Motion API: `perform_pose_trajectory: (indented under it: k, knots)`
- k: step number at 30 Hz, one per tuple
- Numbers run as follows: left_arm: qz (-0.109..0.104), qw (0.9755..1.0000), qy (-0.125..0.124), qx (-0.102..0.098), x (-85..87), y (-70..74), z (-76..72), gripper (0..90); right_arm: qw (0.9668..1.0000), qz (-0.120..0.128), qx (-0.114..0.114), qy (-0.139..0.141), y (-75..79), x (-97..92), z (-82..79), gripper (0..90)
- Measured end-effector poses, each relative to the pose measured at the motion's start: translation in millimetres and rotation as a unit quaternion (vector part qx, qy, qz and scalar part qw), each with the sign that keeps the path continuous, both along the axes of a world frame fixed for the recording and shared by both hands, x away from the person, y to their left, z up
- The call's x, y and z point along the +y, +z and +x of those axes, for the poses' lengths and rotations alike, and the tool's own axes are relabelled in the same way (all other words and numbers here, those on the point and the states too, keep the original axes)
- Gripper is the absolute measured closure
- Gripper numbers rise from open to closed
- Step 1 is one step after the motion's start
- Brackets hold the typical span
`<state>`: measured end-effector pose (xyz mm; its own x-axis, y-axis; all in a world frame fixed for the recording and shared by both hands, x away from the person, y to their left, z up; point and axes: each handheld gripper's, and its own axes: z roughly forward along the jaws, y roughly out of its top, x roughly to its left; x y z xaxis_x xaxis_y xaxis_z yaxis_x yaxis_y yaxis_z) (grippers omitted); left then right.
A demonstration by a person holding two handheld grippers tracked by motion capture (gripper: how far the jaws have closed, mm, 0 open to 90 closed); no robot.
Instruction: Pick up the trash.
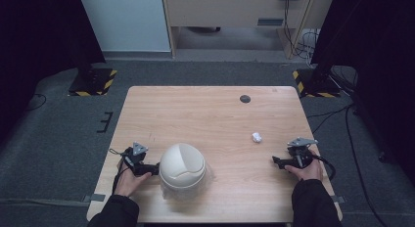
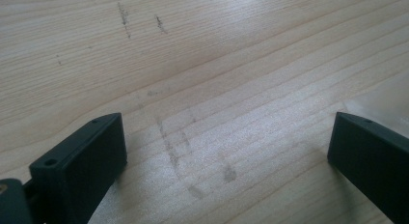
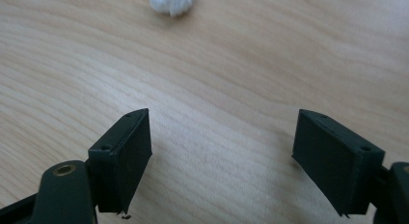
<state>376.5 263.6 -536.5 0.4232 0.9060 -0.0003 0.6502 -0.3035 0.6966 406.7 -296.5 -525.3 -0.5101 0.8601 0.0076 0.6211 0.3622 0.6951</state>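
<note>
- Two black hand-held grippers at the near edge of the pale wooden table (image 1: pixel 210 109): left gripper (image 1: pixel 152 168) at 7 o'clock, jaws spread, just beside the dome; right gripper (image 1: pixel 277 161) at 4 o'clock, jaws spread over bare wood.
- One cream domed plastic lid-like shell (image 1: pixel 182 166), near centre-left; contents hidden.
- One small crumpled white wad (image 1: pixel 256 137), at 11 o'clock from right gripper.
- One dark round spot (image 1: pixel 245 99), far, at 1 o'clock.
</note>
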Motion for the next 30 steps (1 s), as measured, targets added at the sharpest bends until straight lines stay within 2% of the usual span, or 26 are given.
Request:
perform_pose_trajectory:
  k: [2, 5, 6, 7, 10, 15, 20, 24, 25, 26, 30]
  knots:
    - [0.000, 1.0000, 0.000, 0.000, 0.0, 0.0, 0.0, 0.0, 0.9999, 0.008, -0.007, 0.002, 3.9, 1.4, -0.1, 20.5]
    - [0.000, 1.0000, 0.000, 0.000, -0.1, -0.1, 0.0, 0.0, 0.9987, 0.035, -0.037, 0.002, 17.7, 0.1, -1.7, 19.3]
    - [0.000, 1.0000, 0.000, 0.000, -0.1, -0.1, 0.0, 0.0, 0.9987, 0.035, -0.037, 0.002, 17.7, 0.1, -1.7, 19.3]
    - [0.000, 1.0000, 0.000, 0.000, -0.1, -0.1, -0.1, 0.0, 0.9971, 0.053, -0.054, -0.001, 25.3, 0.0, -3.4, 18.7]
    - [0.000, 1.0000, 0.001, -0.001, -0.4, -0.1, -0.4, 0.0, 0.9956, 0.064, -0.068, -0.001, 31.9, -1.1, -5.3, 18.9]
    - [0.000, 1.0000, 0.002, -0.001, -0.7, 0.0, -0.8, 0.0, 0.9946, 0.071, -0.076, 0.000, 38.6, -2.0, -7.3, 18.8]
    - [0.000, 1.0000, 0.002, -0.001, -0.8, 0.0, -1.0, 0.0, 0.9923, 0.074, -0.098, 0.013, 50.5, -0.8, -9.1, 18.8]
    - [0.000, 1.0000, 0.002, 0.000, -0.9, 0.0, -1.2, 0.0, 0.9910, 0.079, -0.106, 0.022, 59.4, 2.4, -9.6, 18.6]
    - [0.000, 1.0000, 0.002, -0.001, -1.0, 0.0, -1.3, 0.0, 0.9904, 0.078, -0.109, 0.030, 66.4, 4.6, -10.5, 18.8]
    - [0.000, 1.0000, 0.001, 0.000, -1.0, 0.0, -1.3, 0.0, 0.9904, 0.078, -0.109, 0.030, 66.4, 4.6, -10.5, 18.8]
    - [0.000, 1.0000, 0.001, 0.000, -1.0, 0.0, -1.3, 0.0, 0.9873, 0.083, -0.127, 0.046, 82.5, 10.7, -12.9, 19.0]
